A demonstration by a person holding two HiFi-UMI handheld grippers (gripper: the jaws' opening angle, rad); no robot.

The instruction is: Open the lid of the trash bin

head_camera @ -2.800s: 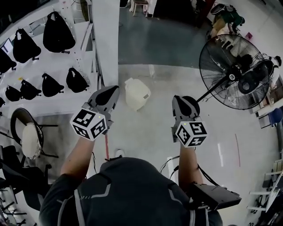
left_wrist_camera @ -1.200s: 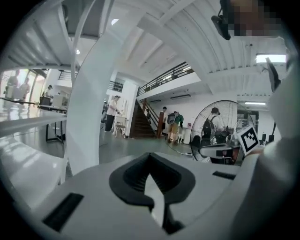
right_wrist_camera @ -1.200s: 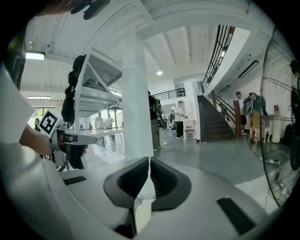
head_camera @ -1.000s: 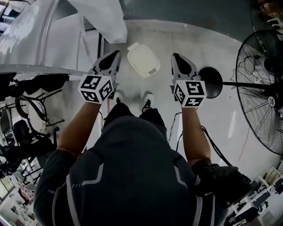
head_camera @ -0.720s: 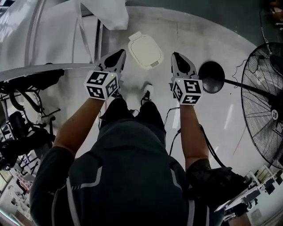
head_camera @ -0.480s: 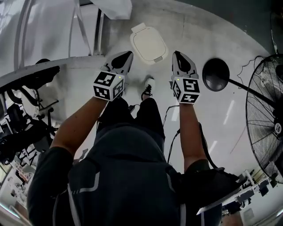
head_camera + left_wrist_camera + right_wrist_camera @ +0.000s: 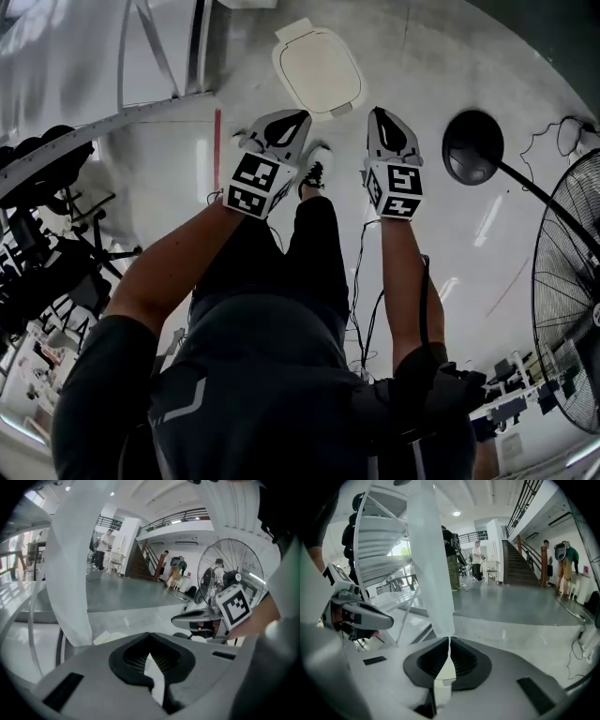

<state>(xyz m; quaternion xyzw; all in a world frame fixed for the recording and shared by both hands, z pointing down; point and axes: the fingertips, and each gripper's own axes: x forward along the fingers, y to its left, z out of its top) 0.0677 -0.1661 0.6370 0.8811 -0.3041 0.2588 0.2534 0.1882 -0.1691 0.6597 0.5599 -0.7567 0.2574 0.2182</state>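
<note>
Head view, looking steeply down: a person stands on a pale floor (image 7: 441,56) with both arms held out forward. The trash bin (image 7: 319,67) stands on the floor ahead of and below both tongs. From above only its cream lid (image 7: 323,82), a rounded oblong, can be seen, and it is closed.

The left tongs (image 7: 296,116) and right tongs (image 7: 380,112) point forward side by side, and the bin lies beyond their tips in the gap between them. Its near edge looks a little closer to the left tongs. Neither pair touches the lid. The lid's long axis runs away from the person, leaning slightly to the left at the far end. A small tab (image 7: 343,109) sticks out at the near end and a wider one (image 7: 293,28) at the far end. I cannot tell which of the two is the hinge.

The left gripper view shows that pair's tips pressed together with nothing held. The right gripper view shows the same: tips together and empty.

Behind the tongs, a shoe (image 7: 317,171) is planted on the floor. A dark round fan base (image 7: 473,147) sits off to the right of the right tongs, well apart from the bin.

My guess is that either pair must reach forward and down to get to a lid edge.
</note>
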